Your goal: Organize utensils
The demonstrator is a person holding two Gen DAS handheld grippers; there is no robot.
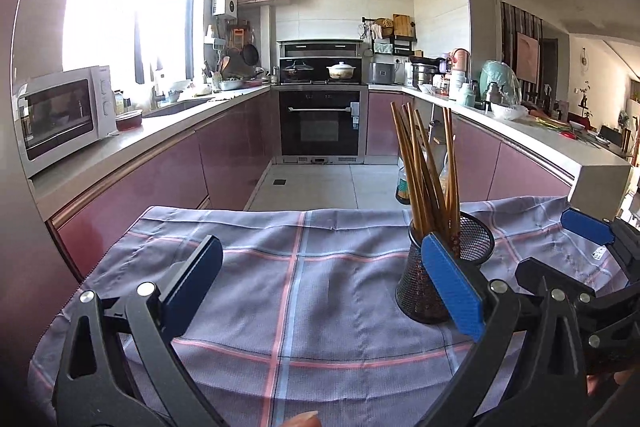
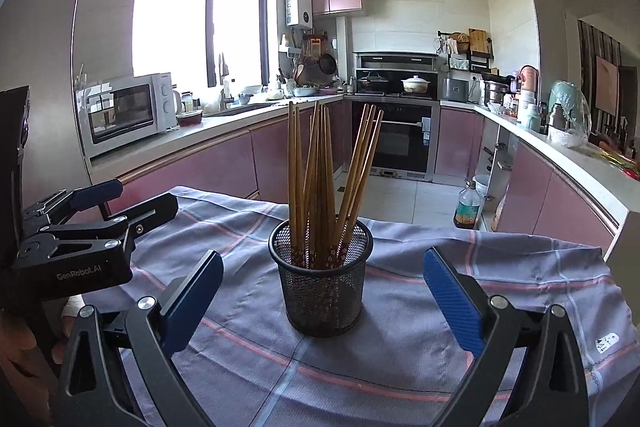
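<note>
- Since every chopstick point(image 2: 320, 183) in view is already stood upright in the mesh cup point(image 2: 322, 287), the sorting step is judged to be finished or nearly so.
- The cup is set on the checked cloth point(image 2: 400, 367) that covers the table, near its middle, and no loose utensil is seen on the cloth around it.
- The right gripper point(image 2: 322, 301) is held with its fingers wide apart on either side of the cup, touching neither cup nor chopsticks.
- The left gripper point(image 1: 320, 287) is likewise spread wide and empty over bare cloth, with the cup just behind its right finger.
- If anything remains to be done, a search for further utensils outside these views would be called for; otherwise both grippers need only be drawn back without the cup being knocked.
</note>
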